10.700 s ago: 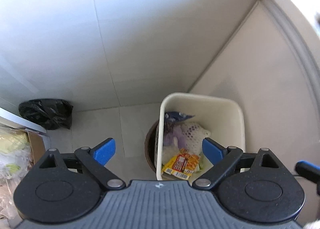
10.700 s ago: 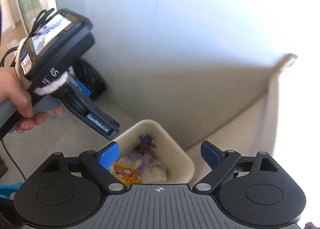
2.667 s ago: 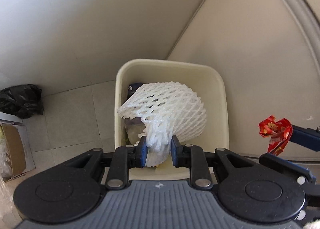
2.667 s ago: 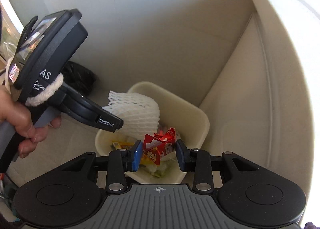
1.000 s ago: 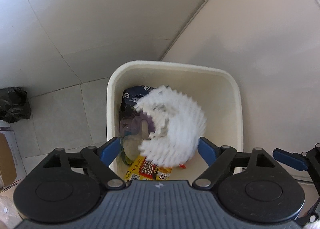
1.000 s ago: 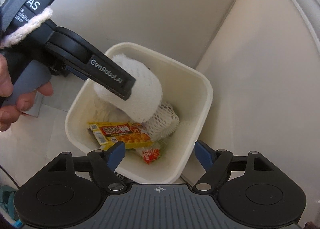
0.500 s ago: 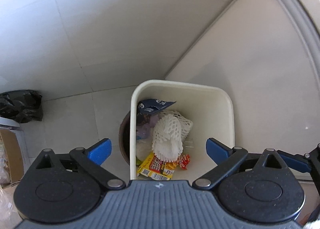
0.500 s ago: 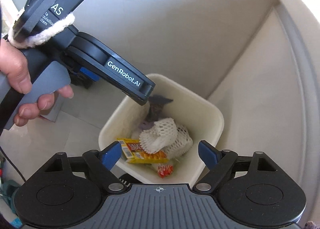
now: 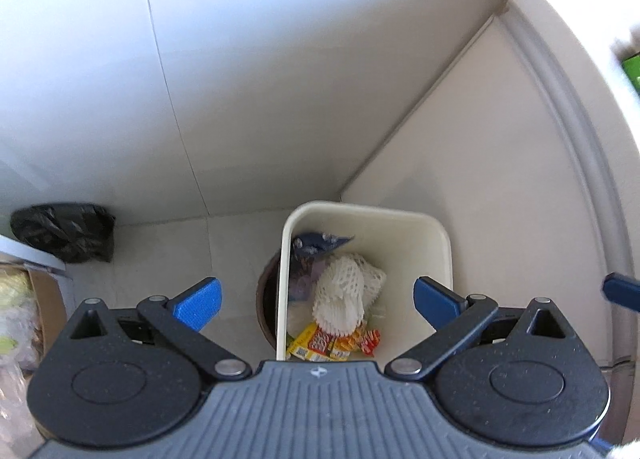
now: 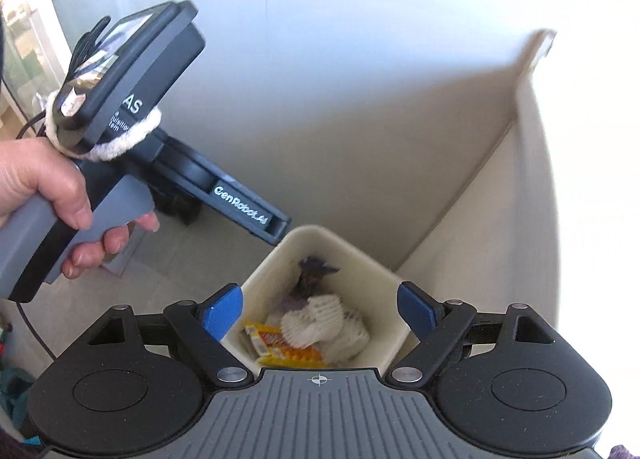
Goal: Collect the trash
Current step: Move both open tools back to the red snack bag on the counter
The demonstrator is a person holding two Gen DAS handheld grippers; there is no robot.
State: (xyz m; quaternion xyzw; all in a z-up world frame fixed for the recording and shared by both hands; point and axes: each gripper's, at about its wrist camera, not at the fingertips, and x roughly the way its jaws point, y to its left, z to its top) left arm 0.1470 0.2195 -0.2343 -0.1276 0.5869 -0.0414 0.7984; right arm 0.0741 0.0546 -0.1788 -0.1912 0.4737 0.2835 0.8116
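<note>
Both the left tongs [image 9: 316, 301] and right tongs [image 10: 318, 309] hang spread and empty above the bin [image 9: 436, 255] at lower centre, where the foam net [image 9: 340, 295] lies loosely atop wrappers [image 9: 320, 343] and could spill if the bin is bumped.

left wrist — high, facing down | right wrist — from the right, facing down | shared: cream bin [image 9: 436, 235] [image 10: 384, 275]
</note>
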